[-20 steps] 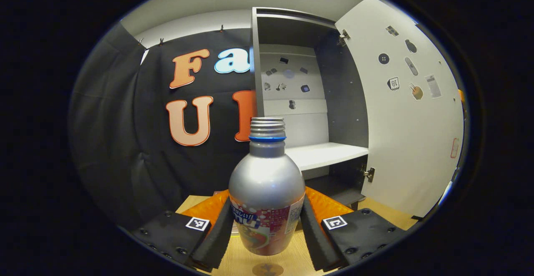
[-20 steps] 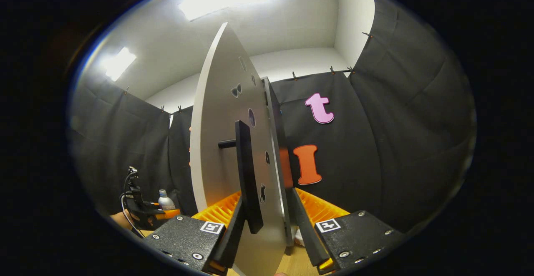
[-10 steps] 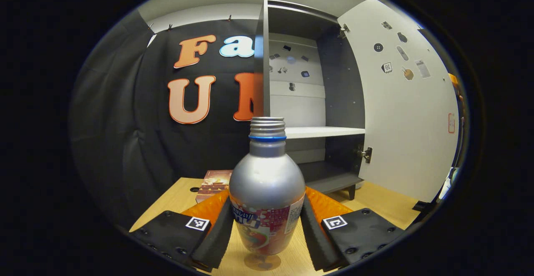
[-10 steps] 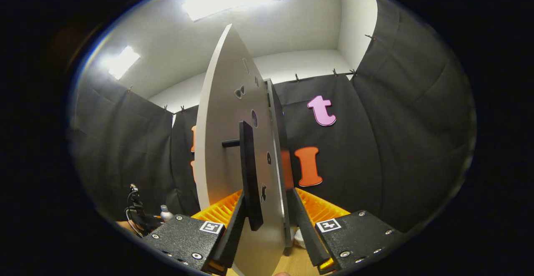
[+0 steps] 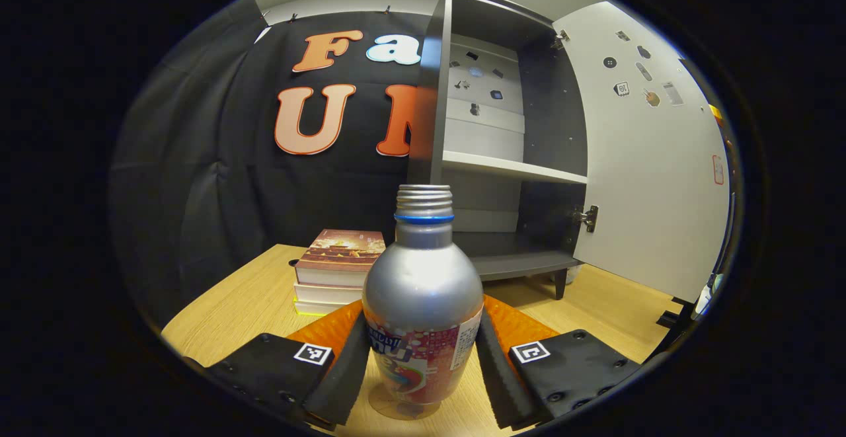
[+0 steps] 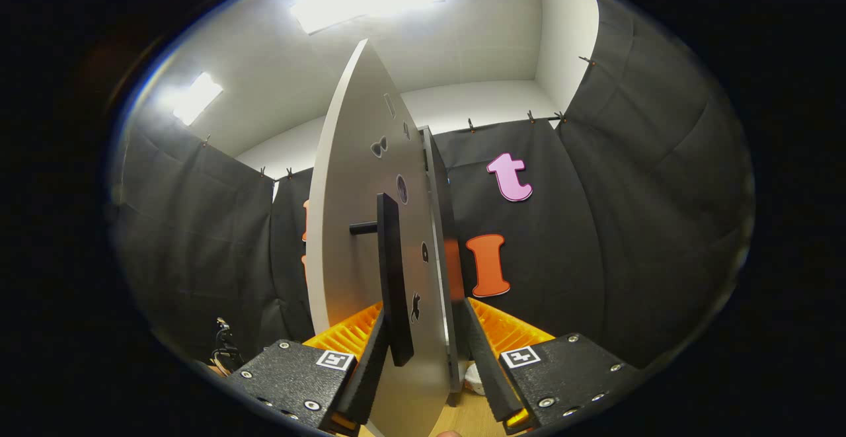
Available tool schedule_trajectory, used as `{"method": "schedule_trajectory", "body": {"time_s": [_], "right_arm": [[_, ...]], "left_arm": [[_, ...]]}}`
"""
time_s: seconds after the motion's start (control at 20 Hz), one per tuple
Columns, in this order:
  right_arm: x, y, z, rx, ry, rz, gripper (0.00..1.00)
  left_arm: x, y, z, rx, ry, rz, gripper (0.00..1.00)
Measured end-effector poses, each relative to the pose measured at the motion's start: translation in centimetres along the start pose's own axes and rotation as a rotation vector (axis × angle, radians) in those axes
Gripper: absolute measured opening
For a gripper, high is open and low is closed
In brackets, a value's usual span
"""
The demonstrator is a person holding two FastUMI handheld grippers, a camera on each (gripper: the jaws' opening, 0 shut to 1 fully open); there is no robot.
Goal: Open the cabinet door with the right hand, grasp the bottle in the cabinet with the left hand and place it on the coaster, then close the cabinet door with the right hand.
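I had the bottle [image 5: 423, 298] clamped between my left gripper [image 5: 423, 374], both fingers pressed against the labelled lower part of its body, one on each side. It stood upright, low over the wooden table [image 5: 251, 305], with a clear round coaster [image 5: 403, 409] showing just under its base; whether the base already touched it I could not tell. The cabinet [image 5: 502, 153] stood well behind with its shelves bare, and a stack of books [image 5: 337, 268] lay on the table to the left of it.

The bottle looked like thin metal with a glossy printed wrap and an uncapped threaded neck (so tipping it risked a spill, if anything was inside). I judged it light, stiff enough for a firm pinch, but smooth and round, so likely to twist or slip if held off-centre. The wide lower body where I held it seemed the right place; the tapering shoulder above would squeeze out of the pads.

My right gripper [image 6: 423, 364] straddled the edge of the open cabinet door [image 6: 350, 225], its fingers spread on either side of the panel, with the dark bar handle [image 6: 391, 278] just above the left finger. I could not tell whether they actually pinched the door. The door looked a rigid, flat board, easy to swing by that edge.
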State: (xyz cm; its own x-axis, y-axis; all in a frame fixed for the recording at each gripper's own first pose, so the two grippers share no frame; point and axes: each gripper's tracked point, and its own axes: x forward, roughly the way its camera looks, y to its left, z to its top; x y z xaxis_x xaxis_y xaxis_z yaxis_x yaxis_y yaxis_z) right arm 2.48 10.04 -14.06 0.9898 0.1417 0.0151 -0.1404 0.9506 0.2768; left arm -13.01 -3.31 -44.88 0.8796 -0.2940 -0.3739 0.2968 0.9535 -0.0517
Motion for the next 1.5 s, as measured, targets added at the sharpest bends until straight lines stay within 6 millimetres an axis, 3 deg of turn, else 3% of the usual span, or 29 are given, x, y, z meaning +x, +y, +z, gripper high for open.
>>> {"method": "schedule_trajectory", "body": {"time_s": [0.35,0.85,1.05,1.5], "right_arm": [[0.1,0.0,0.0,0.001,-0.003,0.006,0.67],[-0.2,-0.3,0.2,-0.01,-0.007,0.0,0.7],[-0.5,-0.3,0.5,-0.008,-0.017,-0.004,0.7],[-1.4,-0.4,1.2,-0.007,-0.043,0.005,0.71]], "left_arm": [[0.7,0.5,-3.2,0.037,0.019,0.009,0.84],[1.3,1.0,-6.3,0.056,0.015,0.02,0.86],[1.0,1.0,-6.4,0.059,0.006,0.03,0.87],[-0.6,0.8,-3.5,0.065,-0.025,0.047,0.93]]}}
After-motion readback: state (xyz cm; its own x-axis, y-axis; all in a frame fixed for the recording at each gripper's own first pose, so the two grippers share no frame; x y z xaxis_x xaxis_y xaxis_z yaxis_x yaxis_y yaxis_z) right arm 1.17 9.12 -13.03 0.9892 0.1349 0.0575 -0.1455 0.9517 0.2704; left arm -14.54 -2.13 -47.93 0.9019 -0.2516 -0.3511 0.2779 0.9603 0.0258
